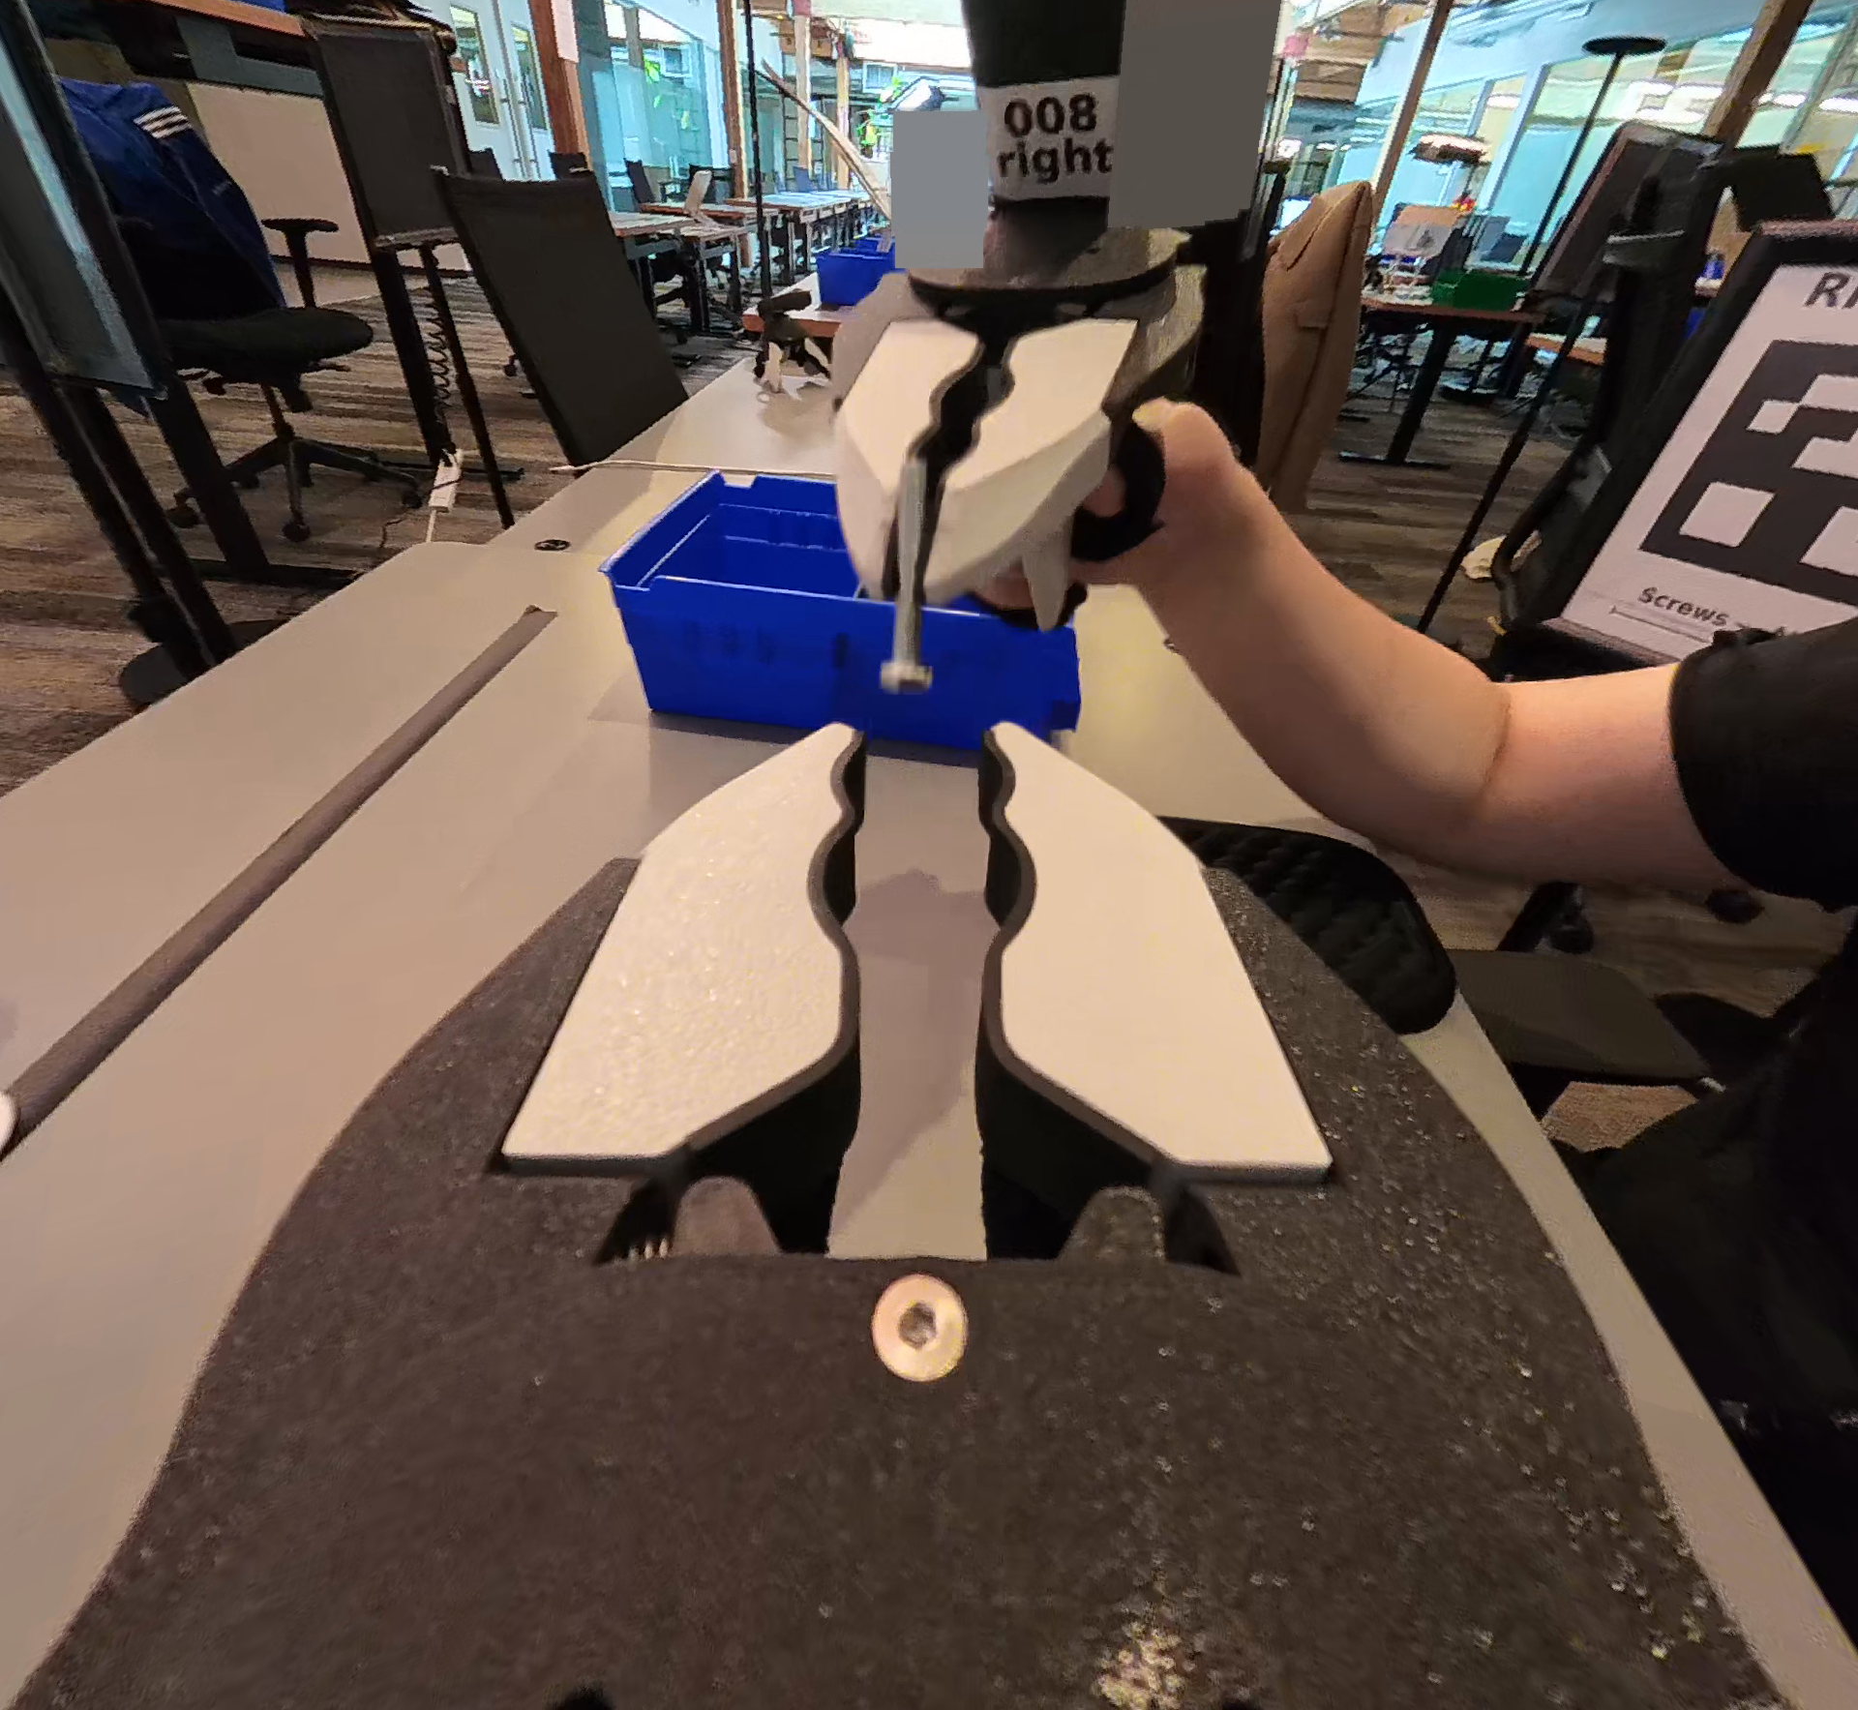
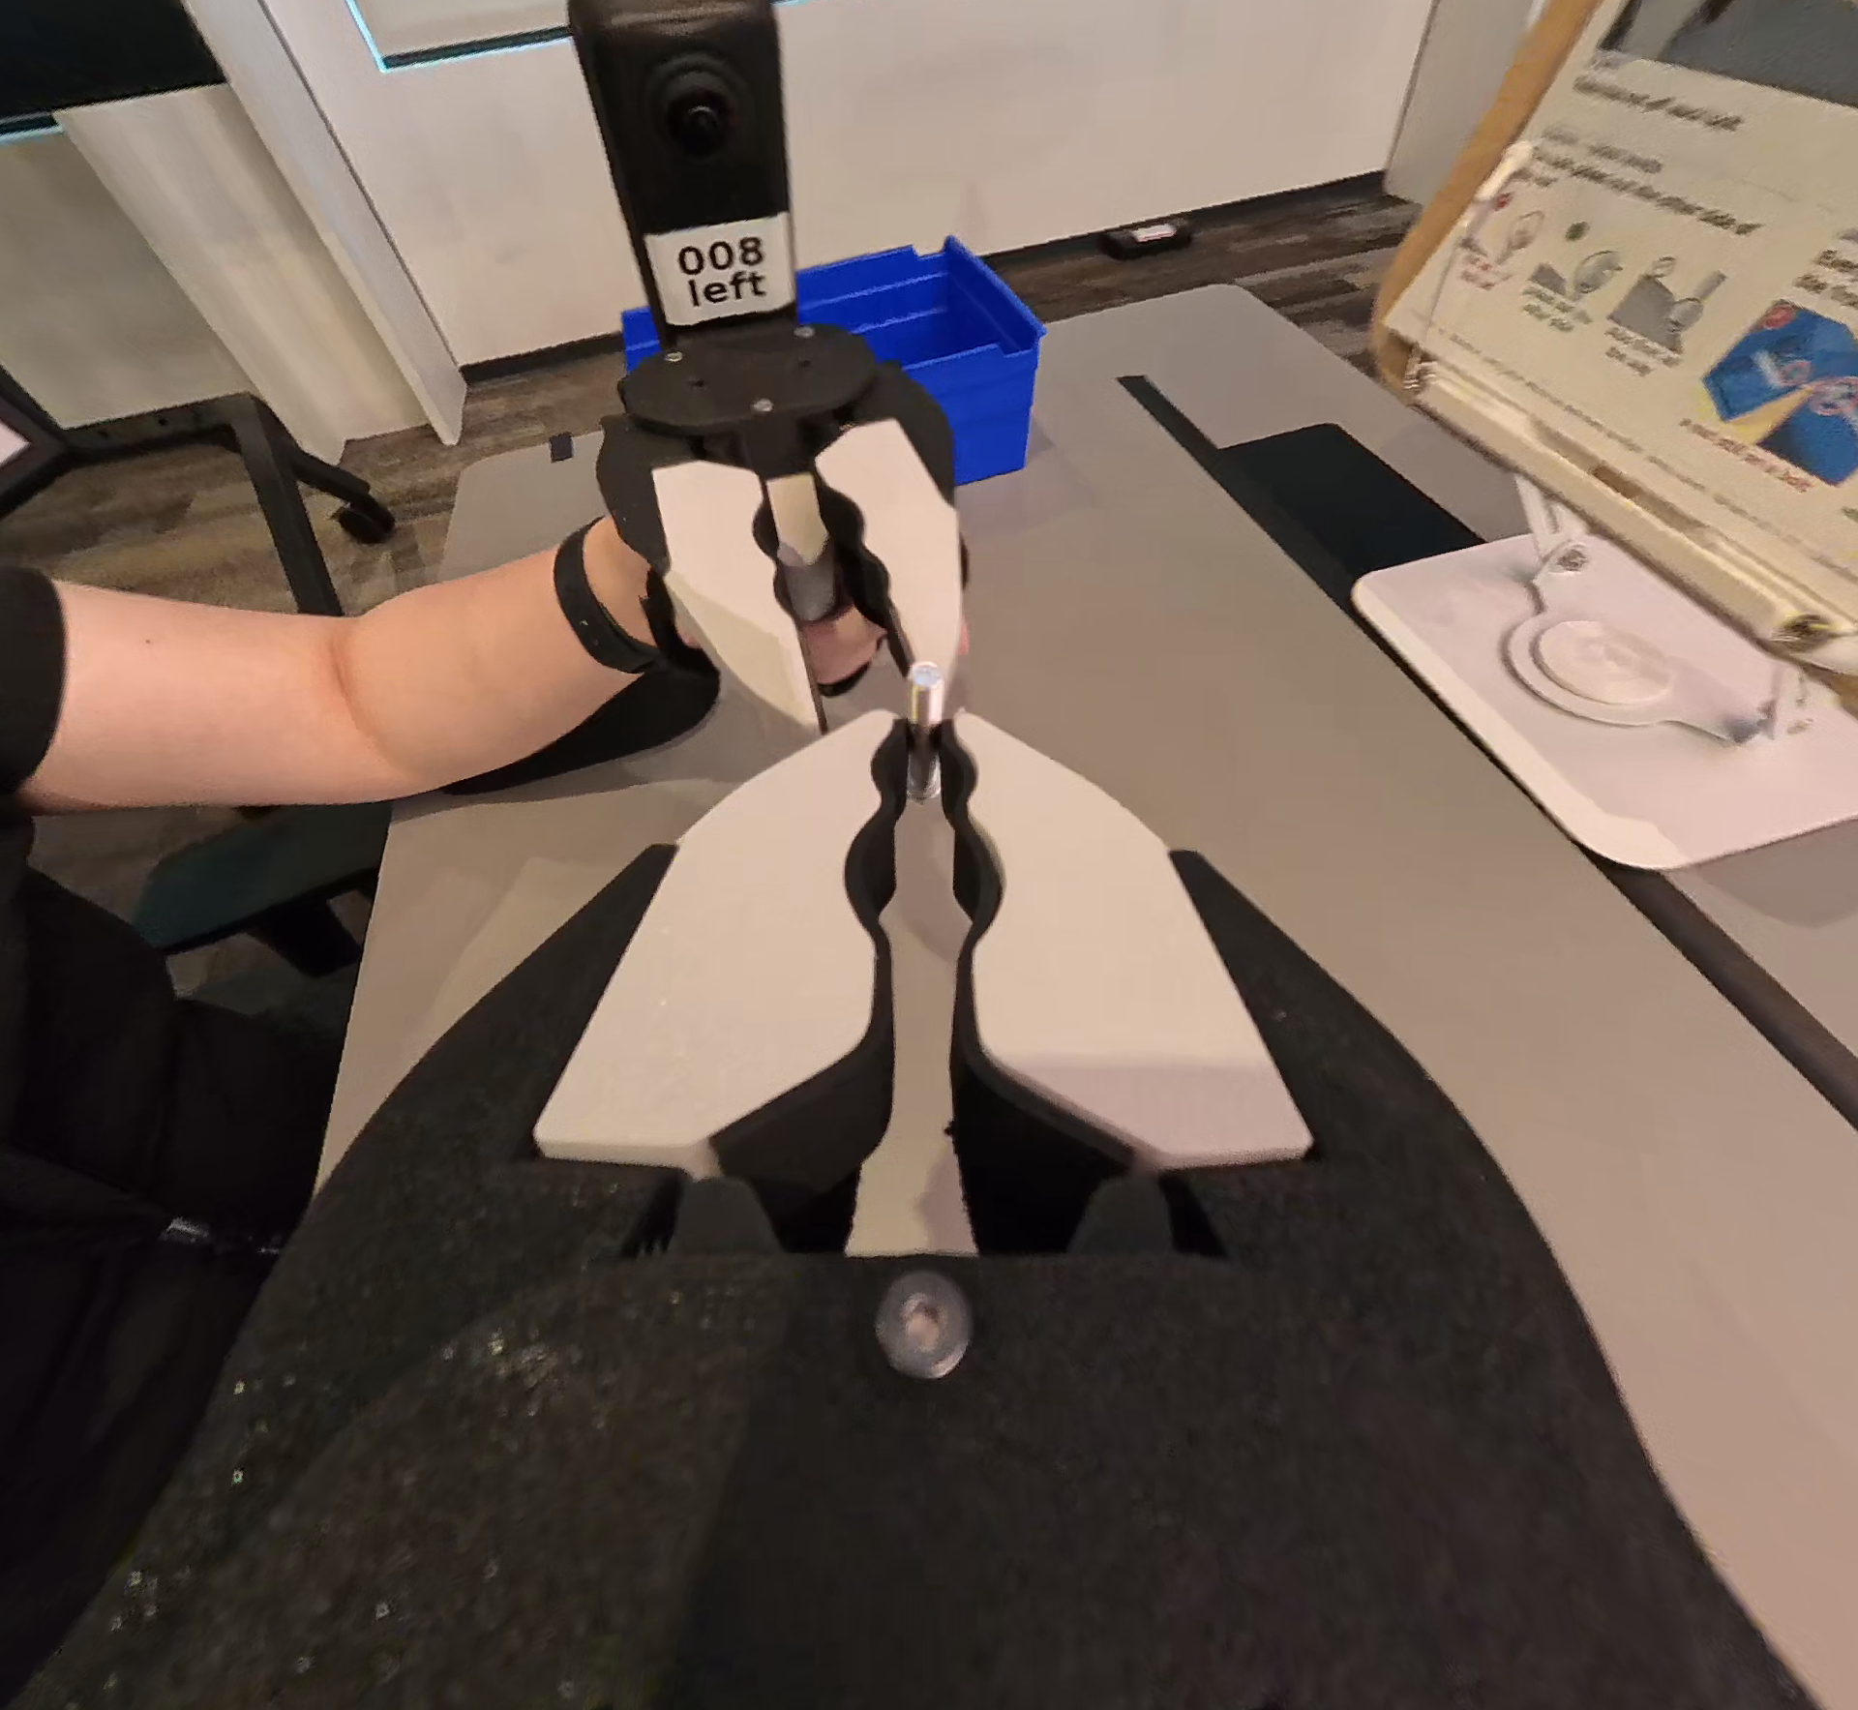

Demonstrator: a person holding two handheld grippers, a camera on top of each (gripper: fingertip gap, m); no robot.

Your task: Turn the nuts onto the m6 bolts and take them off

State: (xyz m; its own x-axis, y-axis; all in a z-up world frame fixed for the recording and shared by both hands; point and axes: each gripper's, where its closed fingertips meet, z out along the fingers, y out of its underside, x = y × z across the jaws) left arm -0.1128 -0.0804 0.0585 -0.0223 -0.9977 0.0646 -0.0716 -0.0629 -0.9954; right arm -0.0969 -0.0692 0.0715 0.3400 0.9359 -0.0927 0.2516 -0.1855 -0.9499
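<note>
Steel bolt (image 2: 921, 737) in right hand-held gripper (image 2: 923, 737)

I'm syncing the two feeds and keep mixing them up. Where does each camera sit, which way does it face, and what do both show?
Left wrist view: on the left tool, open and empty, facing the right tool across the table; the person's right forearm shows.
Right wrist view: on the right tool, shut on the bolt, facing the left tool; the left forearm shows.
Shared: the bolt, the blue bin, the table, each other's tool.
</note>
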